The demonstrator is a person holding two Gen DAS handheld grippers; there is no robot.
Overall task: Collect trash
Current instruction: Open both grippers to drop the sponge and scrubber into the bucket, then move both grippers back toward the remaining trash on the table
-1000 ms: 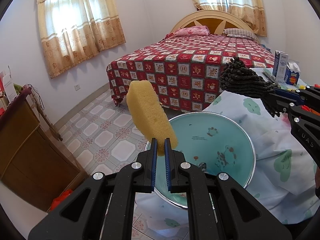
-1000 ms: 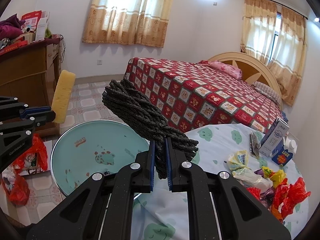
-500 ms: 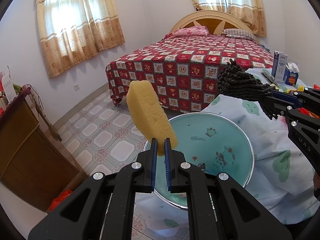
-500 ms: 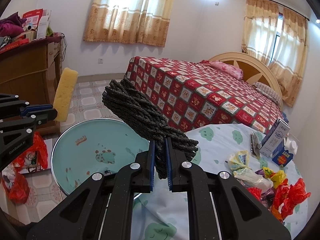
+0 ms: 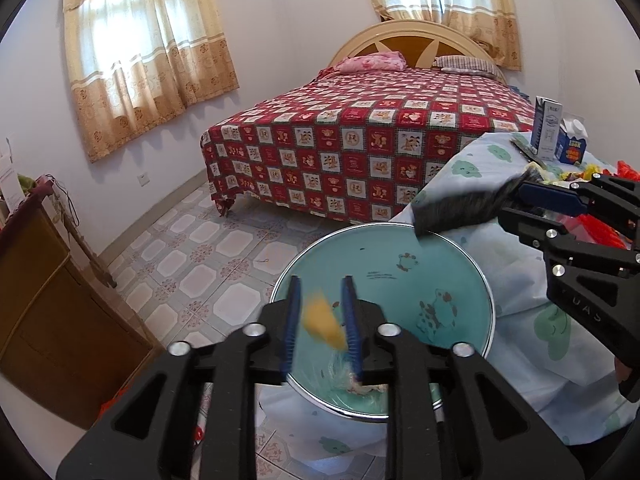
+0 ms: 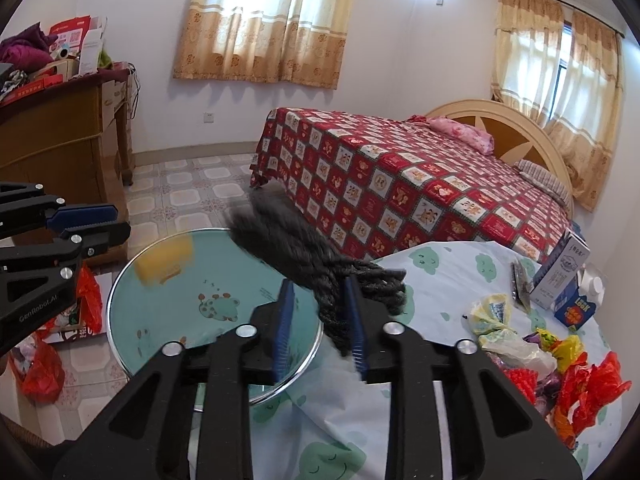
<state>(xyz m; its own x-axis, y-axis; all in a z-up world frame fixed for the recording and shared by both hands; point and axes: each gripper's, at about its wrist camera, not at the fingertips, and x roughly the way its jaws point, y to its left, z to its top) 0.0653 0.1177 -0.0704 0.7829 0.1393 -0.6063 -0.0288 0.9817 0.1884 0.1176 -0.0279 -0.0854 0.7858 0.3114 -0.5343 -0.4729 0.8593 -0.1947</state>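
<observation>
My left gripper (image 5: pixel 321 284) hangs over a teal basin (image 5: pixel 380 264) with its jaws opening. A yellow sponge (image 5: pixel 322 322), blurred, slips down between the pads toward the basin. In the right wrist view the same sponge (image 6: pixel 164 262) falls over the basin (image 6: pixel 168 312), below my left gripper (image 6: pixel 120 221). My right gripper (image 6: pixel 318 284) is opening too. A dark rope bundle (image 6: pixel 312 256), blurred, tips forward between its pads over the basin's rim. From the left wrist view that rope bundle (image 5: pixel 460 208) droops from my right gripper (image 5: pixel 512 206).
Small scraps (image 5: pixel 360 386) lie in the basin. The table's pale cloth (image 6: pixel 440 280) carries wrappers (image 6: pixel 496 316), red plastic bags (image 6: pixel 588 392) and cartons (image 6: pixel 564 272). A red-quilted bed (image 5: pixel 360 148) stands behind, a wooden cabinet (image 5: pixel 44 300) at left, red bags (image 6: pixel 40 372) on the floor.
Both grippers' jaws have parted. The sponge, upright in the left jaws before, now drops toward the basin. The rope bundle has sagged forward and down from the right jaws.
</observation>
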